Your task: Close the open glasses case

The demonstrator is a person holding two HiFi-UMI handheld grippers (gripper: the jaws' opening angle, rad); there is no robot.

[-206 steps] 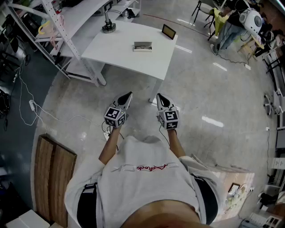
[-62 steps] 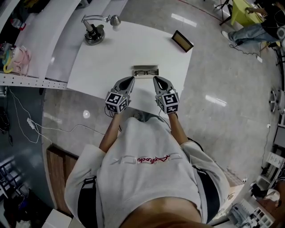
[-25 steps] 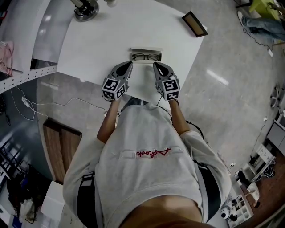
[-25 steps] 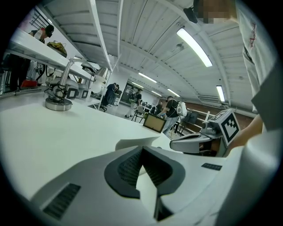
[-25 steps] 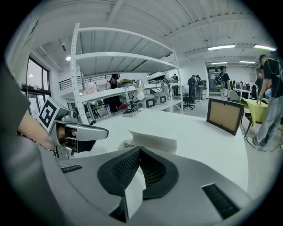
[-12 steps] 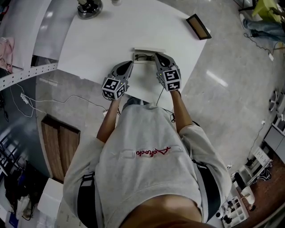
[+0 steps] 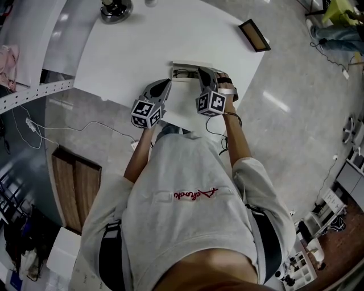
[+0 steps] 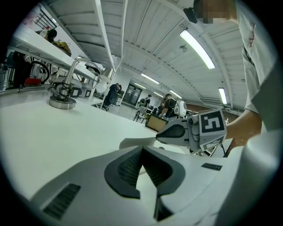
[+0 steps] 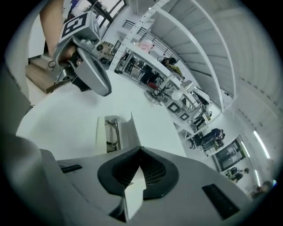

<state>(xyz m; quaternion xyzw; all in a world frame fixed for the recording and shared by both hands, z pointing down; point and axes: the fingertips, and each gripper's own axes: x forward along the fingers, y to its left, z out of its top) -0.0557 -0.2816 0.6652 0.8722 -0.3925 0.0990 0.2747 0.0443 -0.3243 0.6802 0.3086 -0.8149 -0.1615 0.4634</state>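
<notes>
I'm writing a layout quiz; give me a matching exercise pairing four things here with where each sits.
1 white open glasses case
2 dark-framed picture
3 round metal stand
4 left gripper

a far left of the white table
b table's far right corner
c by the right gripper tip
d over near edge, left of case

Pairs: 1-c, 2-b, 3-a, 4-d
</notes>
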